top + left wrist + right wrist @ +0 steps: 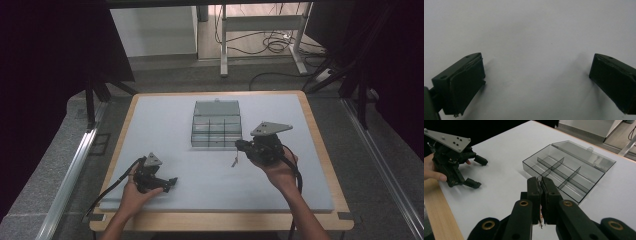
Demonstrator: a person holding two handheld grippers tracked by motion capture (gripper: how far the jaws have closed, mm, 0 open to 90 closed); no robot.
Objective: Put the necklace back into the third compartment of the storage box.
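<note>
Left hand-held gripper (170, 184) rests low on the worktop (165, 130) near its front left, jaws spread wide with nothing between them; the left gripper view shows bare pale surface between its two black pads (466, 85). To its right, near the middle of the worktop, stands a clear plastic box (216, 125) with divided compartments and its lid laid open behind. Right of that, the right hand-held gripper (238, 146) is lifted just off the box's front right corner, jaws closed on a small thin item (234, 161) that dangles below them, too small to identify.
</note>
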